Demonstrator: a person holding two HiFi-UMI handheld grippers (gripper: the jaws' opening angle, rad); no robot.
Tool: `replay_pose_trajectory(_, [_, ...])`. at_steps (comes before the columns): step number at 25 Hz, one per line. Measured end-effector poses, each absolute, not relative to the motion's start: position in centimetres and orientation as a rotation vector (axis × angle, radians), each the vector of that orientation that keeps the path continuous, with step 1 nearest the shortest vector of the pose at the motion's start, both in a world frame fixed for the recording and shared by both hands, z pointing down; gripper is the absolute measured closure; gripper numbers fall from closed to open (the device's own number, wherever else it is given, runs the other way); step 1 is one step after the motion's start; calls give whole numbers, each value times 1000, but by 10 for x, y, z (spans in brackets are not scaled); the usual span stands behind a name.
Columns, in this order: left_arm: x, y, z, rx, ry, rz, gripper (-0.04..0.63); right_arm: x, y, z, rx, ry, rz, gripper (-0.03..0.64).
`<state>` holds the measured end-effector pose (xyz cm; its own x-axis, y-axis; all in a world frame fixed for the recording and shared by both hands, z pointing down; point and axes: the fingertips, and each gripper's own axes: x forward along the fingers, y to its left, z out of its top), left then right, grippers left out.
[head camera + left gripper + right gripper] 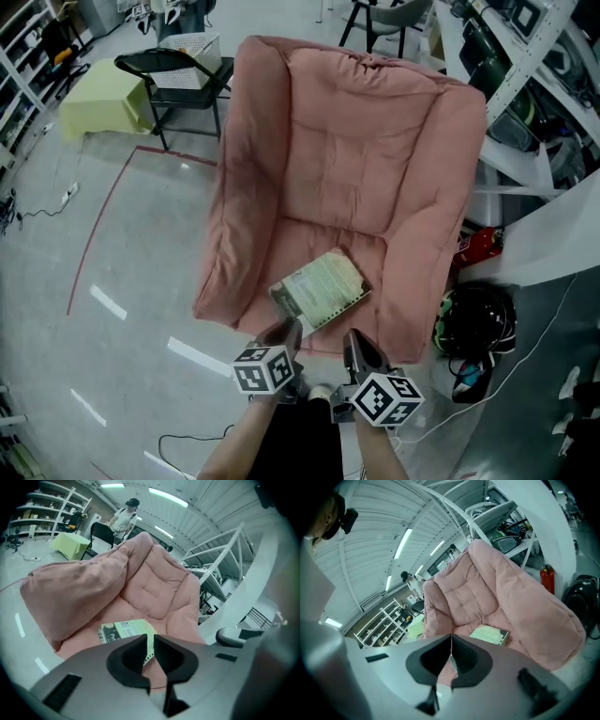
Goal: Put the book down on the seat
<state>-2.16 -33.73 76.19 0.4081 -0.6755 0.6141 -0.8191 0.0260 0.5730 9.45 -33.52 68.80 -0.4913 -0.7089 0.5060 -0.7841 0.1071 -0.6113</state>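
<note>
**Pink armchair holds book as left gripper pinches its edge**

Far left of the armchair (356, 150), a yellow-green cloth (98, 98) drapes a low block on the grey floor. Between it and the armchair stands a black folding chair (173, 70) with a white basket (192, 49) on its seat. A red line (103, 220) on the floor runs off the armchair's left side.

On the armchair's seat cushion, near the front edge, lies the book (321, 289), pale green cover up and turned at an angle. At the armchair's front, the left gripper (286, 330) reaches in and its jaws are nearly together, nipping the book's near edge. A thin strip of the cover shows between them in the left gripper view. Just to its right, the right gripper (356, 341) sits over the seat's front edge, jaws pressed together on nothing and apart from the book.

Right of the armchair lie a red extinguisher (480, 246) and, nearer the camera, a black round object (476, 319) on the floor.
</note>
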Motion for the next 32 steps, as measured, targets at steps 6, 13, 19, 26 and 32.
replay_pose_trajectory(6, [-11, -328, 698, 1849, -1334, 239, 584, 96, -319, 654, 1550, -2268, 1336, 603])
replay_pose_trajectory(13, [-5, -314, 615, 2009, -1324, 247, 584, 97, -306, 605, 1553, -2297, 1283, 603])
replay_pose_trajectory(19, [7, -296, 553, 2116, -1301, 218, 584, 102, -289, 565, 1563, -2337, 1237, 604])
replay_pose_trajectory(26, [20, -271, 502, 2165, -1254, 167, 584, 104, -265, 521, 1565, -2383, 1176, 604])
replay_pose_trajectory(32, [28, -250, 473, 2212, -1226, 154, 584, 101, -249, 492, 1551, -2429, 1101, 604])
